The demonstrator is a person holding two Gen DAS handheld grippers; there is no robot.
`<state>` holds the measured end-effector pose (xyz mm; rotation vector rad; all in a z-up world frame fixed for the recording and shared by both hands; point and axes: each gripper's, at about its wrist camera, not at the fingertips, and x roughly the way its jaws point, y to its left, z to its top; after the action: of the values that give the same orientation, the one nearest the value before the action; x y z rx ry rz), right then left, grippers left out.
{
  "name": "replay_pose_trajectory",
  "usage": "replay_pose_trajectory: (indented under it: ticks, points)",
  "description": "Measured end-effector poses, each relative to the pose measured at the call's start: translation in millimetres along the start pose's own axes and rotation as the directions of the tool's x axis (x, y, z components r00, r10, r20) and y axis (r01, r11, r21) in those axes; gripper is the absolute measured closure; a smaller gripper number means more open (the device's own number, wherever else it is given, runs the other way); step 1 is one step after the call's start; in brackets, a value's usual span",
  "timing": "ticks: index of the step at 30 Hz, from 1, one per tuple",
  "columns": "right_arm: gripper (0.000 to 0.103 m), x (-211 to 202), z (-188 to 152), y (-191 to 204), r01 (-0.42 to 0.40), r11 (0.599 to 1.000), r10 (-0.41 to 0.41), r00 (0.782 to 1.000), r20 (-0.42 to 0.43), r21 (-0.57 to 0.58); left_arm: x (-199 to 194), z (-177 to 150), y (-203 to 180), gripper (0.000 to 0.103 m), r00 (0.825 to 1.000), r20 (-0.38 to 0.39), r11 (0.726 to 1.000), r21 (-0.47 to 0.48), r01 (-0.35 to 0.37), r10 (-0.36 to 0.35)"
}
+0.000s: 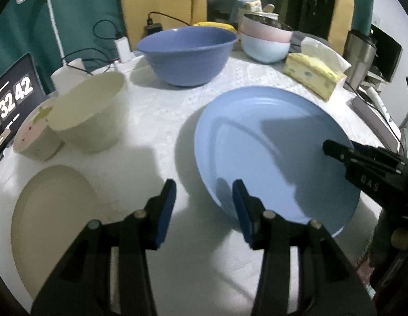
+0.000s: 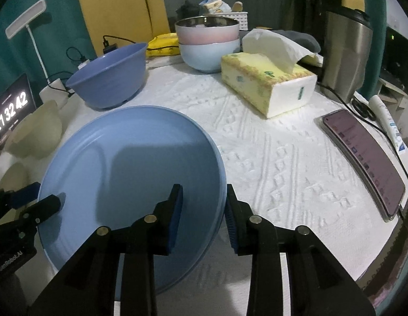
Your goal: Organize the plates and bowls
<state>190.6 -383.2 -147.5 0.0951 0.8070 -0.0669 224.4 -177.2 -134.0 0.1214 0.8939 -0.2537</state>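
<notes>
While the right gripper straddles the plate rim unclenched, left gripper empty, lift clear gently.

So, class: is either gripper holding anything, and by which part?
Nothing looks gripped: the left gripper and right gripper each straddle the rim of the blue plate, pads not pressing.

My jaws are matt black plastic with ribbed blue pads. The blue plate at my ten o'clock looks like smooth, satiny plastic. White embossed cloth covers the tabletop. At one o'clock stands a brushed-metal flask; the phone screen is glossy.
</notes>
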Motion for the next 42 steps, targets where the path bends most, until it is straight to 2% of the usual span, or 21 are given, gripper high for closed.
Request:
replay_pose_trajectory:
  ticks: [12, 19, 25, 29, 42]
  points:
    - [0.069, -5.0, -1.5, 45.0, -0.044, 0.998, 0.044, 0.999, -0.013, -0.053, -20.8, -12.7, 41.4, 0.057, 0.999, 0.031, 0.997, -0.072, -0.031, 0.033]
    - [0.069, -16.4, -2.7, 57.5, 0.009, 0.998, -0.010, 1.000, -0.017, -0.056, -41.5, -22.1, 63.8, 0.057, 0.996, 0.079, 0.993, -0.118, -0.026, 0.036]
    - [0.065, -46.2, -4.5, 69.0, 0.041, 0.997, -0.037, 0.998, 0.059, -0.060, -63.6, -32.4, 78.0, 0.057, 0.990, 0.127, 0.991, -0.126, -0.041, 0.057]
    - [0.065, -61.5, -6.2, 91.1, 0.015, 0.995, -0.006, 0.996, 0.091, -0.096, -78.0, -40.3, 90.5, 0.057, 0.985, 0.157, 0.988, -0.142, -0.054, 0.076]
    - [0.065, -66.7, -19.2, 172.9, -0.070, 0.971, 0.086, 0.994, 0.064, -0.228, -102.4, -70.2, 162.4, 0.054, 0.968, 0.180, 0.958, -0.260, -0.122, 0.172]
